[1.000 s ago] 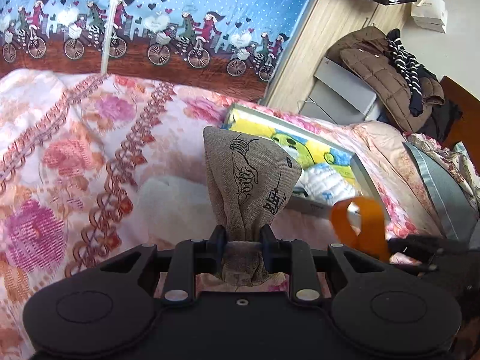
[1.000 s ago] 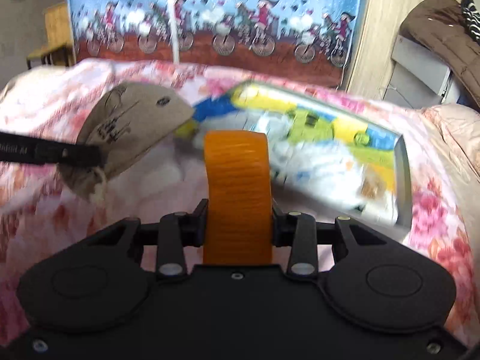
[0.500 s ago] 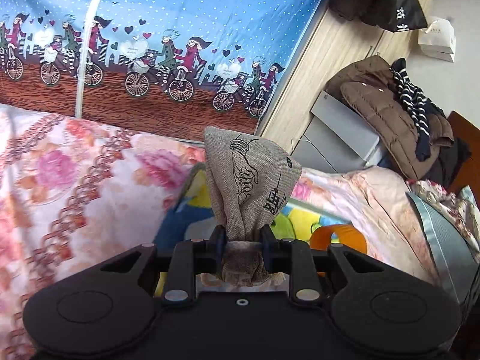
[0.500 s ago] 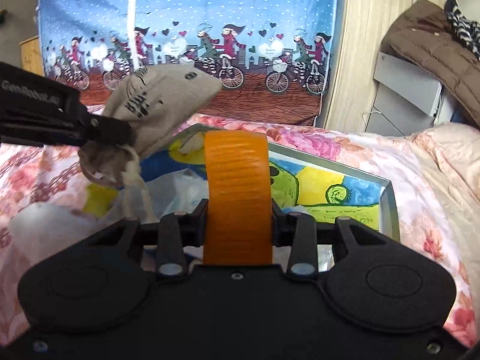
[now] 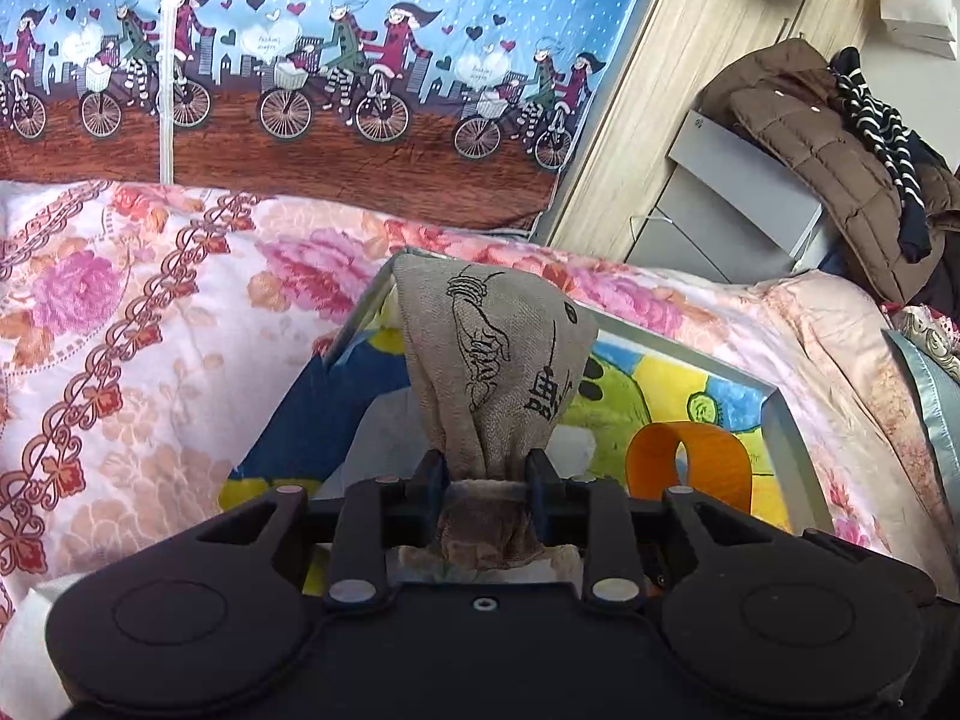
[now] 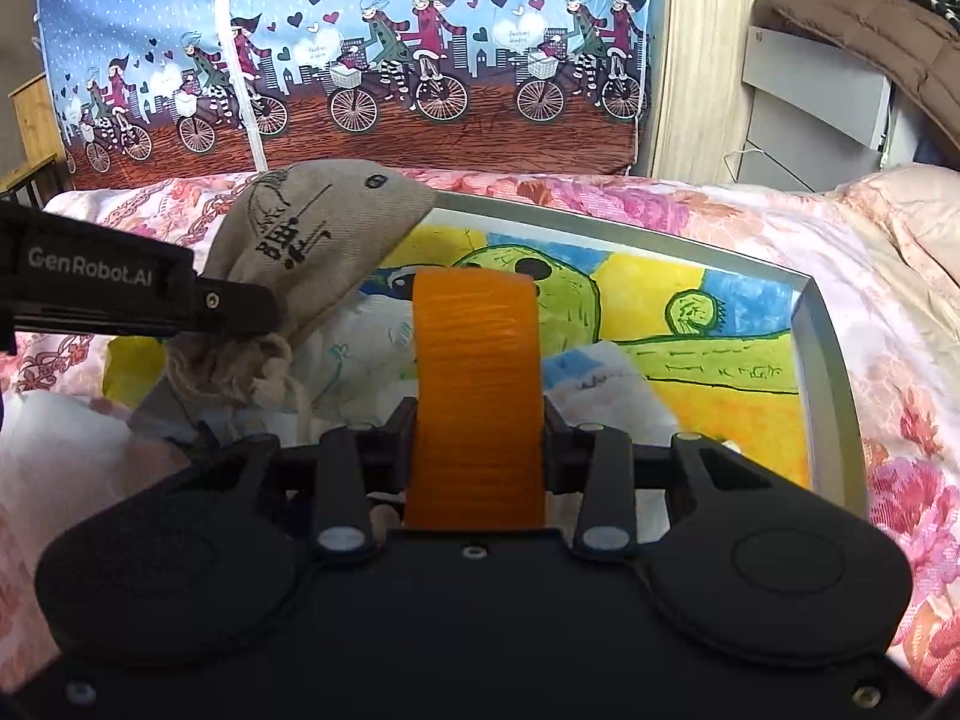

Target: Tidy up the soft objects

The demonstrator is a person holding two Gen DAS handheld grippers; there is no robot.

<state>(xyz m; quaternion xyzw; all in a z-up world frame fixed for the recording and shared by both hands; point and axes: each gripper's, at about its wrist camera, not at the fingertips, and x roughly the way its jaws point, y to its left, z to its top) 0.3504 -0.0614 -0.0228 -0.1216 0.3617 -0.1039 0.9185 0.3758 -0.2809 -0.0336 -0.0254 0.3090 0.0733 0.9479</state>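
Observation:
A beige burlap drawstring pouch (image 5: 498,354) with black print stands up from my left gripper (image 5: 485,468), whose pads pinch its gathered neck while the jaws are opening. From the right wrist view the pouch (image 6: 318,228) hangs over the near left corner of a grey-framed tray (image 6: 822,360) with a colourful drawing inside. My right gripper (image 6: 478,426) grips an orange ribbed band (image 6: 477,360) upright between its pads, and its jaws are opening too. The band (image 5: 690,462) shows as a loop over the tray (image 5: 786,438), right of the pouch.
White soft items (image 6: 606,384) lie in the tray. The tray rests on a floral quilt (image 5: 120,330). Behind stands a fabric wardrobe with a bicycle print (image 5: 300,60). A brown jacket (image 5: 810,138) lies on a grey box at the right. A white cloth (image 6: 60,450) sits left of the tray.
Both grippers have moved forward and slightly down over the tray, the pouch and the orange band going with them. The tray now fills more of both views.

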